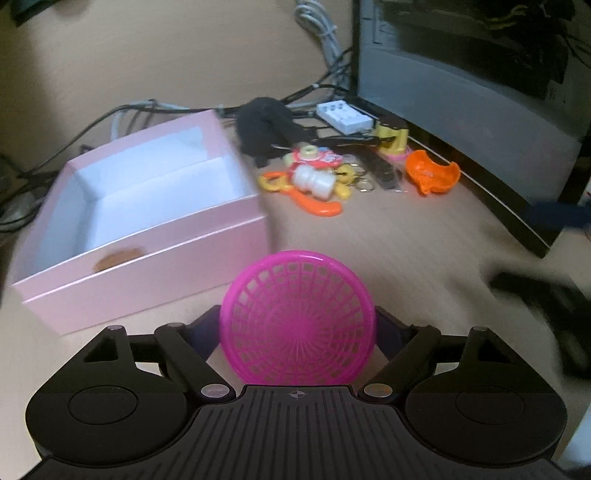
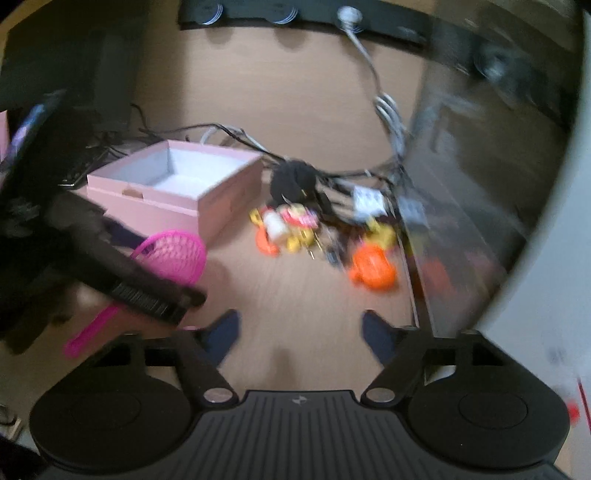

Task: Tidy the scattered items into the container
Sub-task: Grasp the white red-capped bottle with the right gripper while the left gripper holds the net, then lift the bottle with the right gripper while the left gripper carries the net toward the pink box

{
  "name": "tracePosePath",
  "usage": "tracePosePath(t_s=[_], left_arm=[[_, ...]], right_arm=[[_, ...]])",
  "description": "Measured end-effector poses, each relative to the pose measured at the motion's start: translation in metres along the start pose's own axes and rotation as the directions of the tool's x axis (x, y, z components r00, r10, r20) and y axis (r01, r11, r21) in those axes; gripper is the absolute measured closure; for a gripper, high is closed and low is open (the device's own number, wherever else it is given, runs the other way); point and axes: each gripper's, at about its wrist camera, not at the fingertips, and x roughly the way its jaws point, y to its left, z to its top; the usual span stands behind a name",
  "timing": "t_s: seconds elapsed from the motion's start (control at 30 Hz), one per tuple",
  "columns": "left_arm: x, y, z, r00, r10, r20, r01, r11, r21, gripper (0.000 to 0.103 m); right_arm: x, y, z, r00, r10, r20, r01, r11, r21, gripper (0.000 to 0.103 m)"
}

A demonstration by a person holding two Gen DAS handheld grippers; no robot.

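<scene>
My left gripper (image 1: 297, 332) is shut on a magenta plastic strainer (image 1: 297, 317), held just in front of the pink box (image 1: 155, 266), whose white inside holds one brown item (image 1: 118, 258). The strainer (image 2: 173, 254) with its handle and the box (image 2: 221, 199) also show in the right wrist view. My right gripper (image 2: 301, 332) is open and empty above the bare table. A pile of small toys lies right of the box: a white spool (image 1: 314, 181), orange scissors-like piece (image 1: 317, 206), orange cup (image 1: 432, 175), yellow toy (image 1: 393, 140), black cloth (image 1: 266, 129).
A monitor (image 1: 472, 74) stands at the right, close behind the toys. Cables (image 1: 325, 33) and a white charger (image 1: 345, 116) lie at the back. My right gripper shows as a dark blur (image 1: 546, 302) at the right of the left wrist view.
</scene>
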Motion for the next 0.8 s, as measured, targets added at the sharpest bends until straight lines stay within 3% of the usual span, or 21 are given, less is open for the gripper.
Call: tracePosePath(t_s=[0.13, 0.3, 0.37, 0.47, 0.63, 0.67, 0.8], left_arm=[[-0.023, 0.025, -0.014, 0.997, 0.001, -0.08, -0.007, 0.997, -0.071, 0.015], [-0.047, 0.051, -0.029, 0.993, 0.032, -0.111, -0.048, 0.988, -0.144, 0.015], [-0.053, 0.056, -0.034, 0.993, 0.041, -0.111, -0.059, 0.985, -0.161, 0.015], [-0.055, 0.064, -0.04, 0.992, 0.045, -0.121, -0.067, 0.982, -0.179, 0.015], [-0.061, 0.071, -0.043, 0.992, 0.04, -0.117, -0.06, 0.984, -0.169, 0.015], [-0.062, 0.071, -0.044, 0.993, 0.037, -0.115, -0.055, 0.986, -0.16, 0.015], [-0.065, 0.069, -0.047, 0.994, 0.014, -0.112, -0.028, 0.992, -0.125, 0.015]], right_arm=[[0.054, 0.011, 0.033, 0.999, -0.01, 0.05, 0.016, 0.994, -0.111, 0.053], [0.125, 0.021, 0.063, 1.0, 0.021, 0.018, -0.019, 0.991, -0.13, 0.058], [0.144, 0.025, 0.069, 1.0, 0.025, -0.002, -0.025, 0.989, -0.144, 0.064], [0.164, 0.029, 0.071, 0.999, 0.024, -0.04, -0.03, 0.988, -0.15, 0.065], [0.171, 0.026, 0.069, 0.995, 0.045, -0.091, -0.056, 0.991, -0.119, 0.07], [0.165, 0.026, 0.07, 0.995, 0.052, -0.089, -0.062, 0.992, -0.11, 0.078], [0.125, 0.029, 0.068, 0.996, 0.069, -0.058, -0.074, 0.994, -0.085, 0.078]])
